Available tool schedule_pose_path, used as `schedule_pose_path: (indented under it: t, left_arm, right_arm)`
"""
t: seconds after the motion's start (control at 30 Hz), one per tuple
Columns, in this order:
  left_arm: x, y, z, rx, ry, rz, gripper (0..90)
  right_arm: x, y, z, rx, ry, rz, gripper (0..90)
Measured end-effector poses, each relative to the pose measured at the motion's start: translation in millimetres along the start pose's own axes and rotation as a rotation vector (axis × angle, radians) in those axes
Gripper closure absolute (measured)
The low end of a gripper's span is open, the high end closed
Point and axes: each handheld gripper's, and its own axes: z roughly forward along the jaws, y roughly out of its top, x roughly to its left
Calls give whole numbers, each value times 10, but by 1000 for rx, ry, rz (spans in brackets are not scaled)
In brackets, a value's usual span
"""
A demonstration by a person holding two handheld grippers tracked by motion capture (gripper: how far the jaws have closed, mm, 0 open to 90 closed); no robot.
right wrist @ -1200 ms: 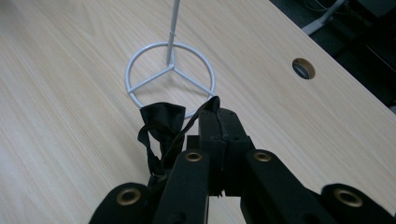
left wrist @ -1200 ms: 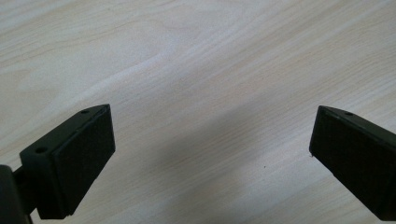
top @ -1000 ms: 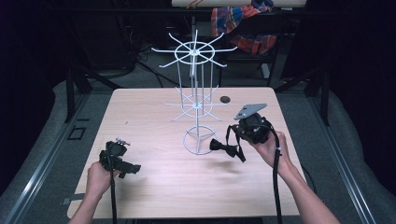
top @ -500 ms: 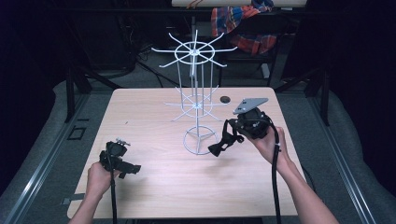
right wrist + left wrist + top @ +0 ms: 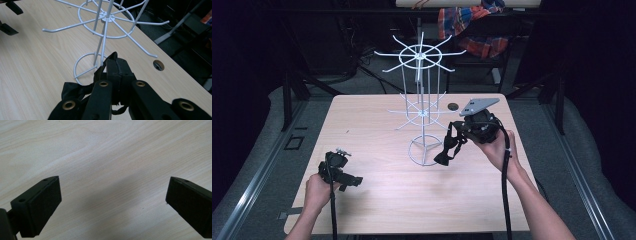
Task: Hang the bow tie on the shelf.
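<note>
So on my end, the right gripper (image 5: 458,136) was up over the right half of the pale wooden table (image 5: 372,120), jaws pinched together on the strap of a black fabric bow tie (image 5: 445,152). The bow itself dangled below the jaws, just beside the ring base of the white wire rotating display stand (image 5: 422,110), close to its lower tier of hooks. In the right gripper view I could see the black fabric bow tie (image 5: 75,90) bunched under the closed jaws, with the stand (image 5: 105,30) right ahead and a small round hole in the tabletop (image 5: 158,65) off to the side. My left gripper (image 5: 343,176) sat low near the front left of the table, jaws spread wide apart with nothing between them, just bare wood (image 5: 112,157) in its view.
</note>
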Motion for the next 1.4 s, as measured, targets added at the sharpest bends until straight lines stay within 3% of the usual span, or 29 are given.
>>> schedule_pose_path:
  t: [0.37,0.97,1.4]
  left_arm:
    - [0,-1,2,1,-1,-2,0]
    - [-6,4,7,6,2,2,1]
    - [-4,2,7,7,-1,4,1]
  right_arm:
    - [-1,76,-35,-26,-7,-12,900]
    - [25,77,-287,-65,-12,-20,900]
    - [30,70,-91,-43,23,-15,900]
